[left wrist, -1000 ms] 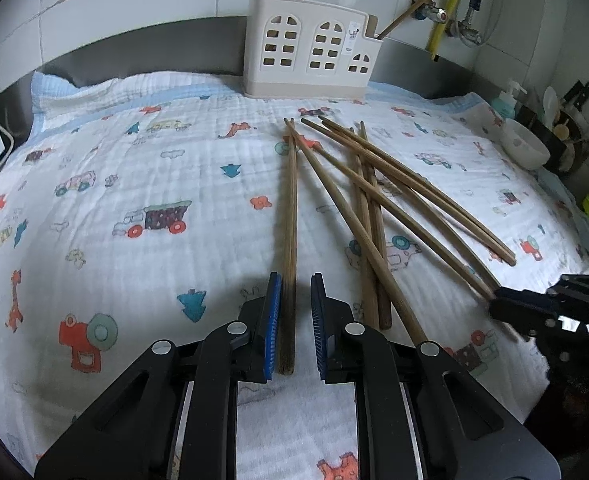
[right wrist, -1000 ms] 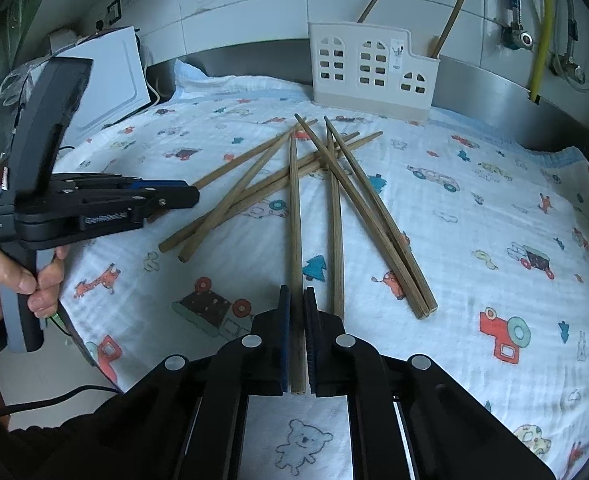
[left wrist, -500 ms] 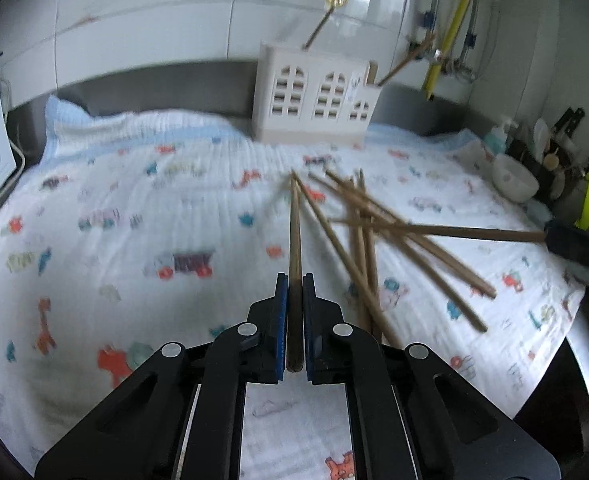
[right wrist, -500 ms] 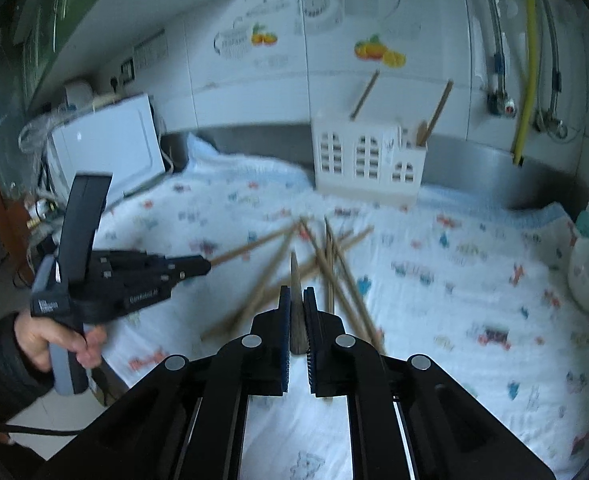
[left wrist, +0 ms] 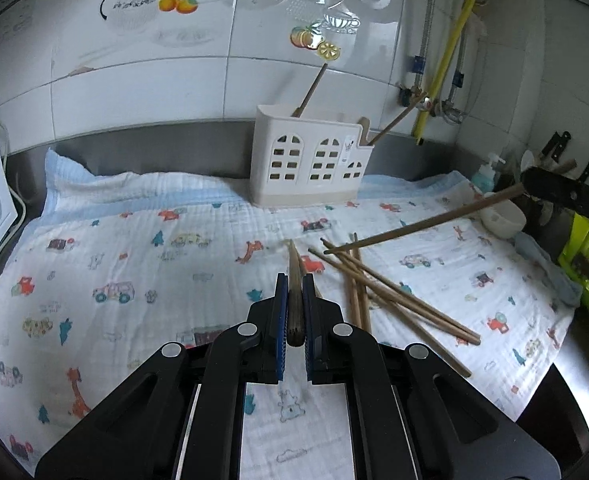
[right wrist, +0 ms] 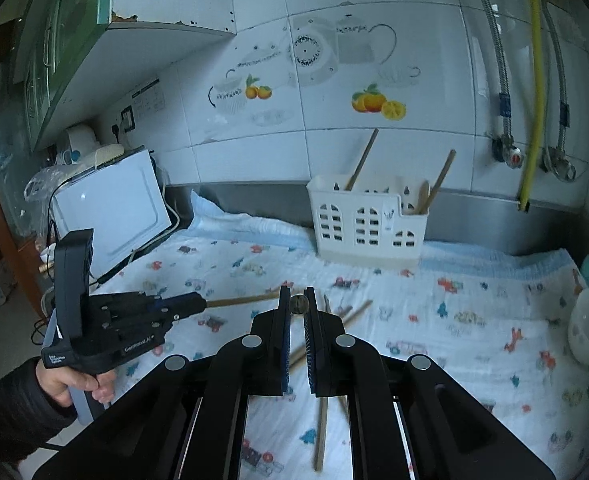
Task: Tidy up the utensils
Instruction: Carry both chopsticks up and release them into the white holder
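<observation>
1. Gripping one brown wooden chopstick (left wrist: 294,300) between its blue pads, the left claw (left wrist: 294,320) holds it above the surface.
2. The right claw (right wrist: 299,320) is clamped on another chopstick (right wrist: 299,304).
3. Loose chopsticks (left wrist: 378,288) lie on the printed white cloth (left wrist: 134,260), before the white plastic utensil holder (left wrist: 310,164).

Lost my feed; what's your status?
Left gripper shut on chopstick. Right gripper shut on another chopstick. Holder ahead, nothing blocking.

Matt wood chopsticks (left wrist: 394,296), soft crinkly printed cloth (left wrist: 134,240), smooth white plastic caddy (left wrist: 310,164), glossy wall tiles (left wrist: 134,92)
</observation>
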Demonstrator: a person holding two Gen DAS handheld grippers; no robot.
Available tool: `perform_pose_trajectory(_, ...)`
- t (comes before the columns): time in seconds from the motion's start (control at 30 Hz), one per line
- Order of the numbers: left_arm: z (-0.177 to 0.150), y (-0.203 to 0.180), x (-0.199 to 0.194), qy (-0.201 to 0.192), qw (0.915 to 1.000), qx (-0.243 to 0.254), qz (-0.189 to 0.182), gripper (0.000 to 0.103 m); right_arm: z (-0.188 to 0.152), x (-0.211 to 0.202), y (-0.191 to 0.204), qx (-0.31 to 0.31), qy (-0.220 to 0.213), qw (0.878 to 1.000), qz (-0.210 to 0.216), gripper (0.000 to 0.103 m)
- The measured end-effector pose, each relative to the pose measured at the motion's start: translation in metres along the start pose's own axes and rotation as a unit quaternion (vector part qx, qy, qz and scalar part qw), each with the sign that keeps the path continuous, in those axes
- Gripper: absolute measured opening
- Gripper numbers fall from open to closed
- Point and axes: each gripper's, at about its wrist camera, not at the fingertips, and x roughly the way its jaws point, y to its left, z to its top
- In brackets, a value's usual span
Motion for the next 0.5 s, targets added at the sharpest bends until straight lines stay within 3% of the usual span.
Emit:
perform_pose_trajectory(0.3, 0.037, 0.001, -0.010, -0.027, 0.9992, 0.028, -0.005, 0.005, 0.043, -0.001, -0.013, -0.019, -0.022, 0.999, -0.020, 0.006)
perform_pose_trajectory(0.5, 0.074, -0.004, -0.008, -0.029, 0.9979, 0.057, -0.014, 0.005, 0.080, 0.003, -0.033, -0.031, -0.027, 0.998, -0.057, 0.006)
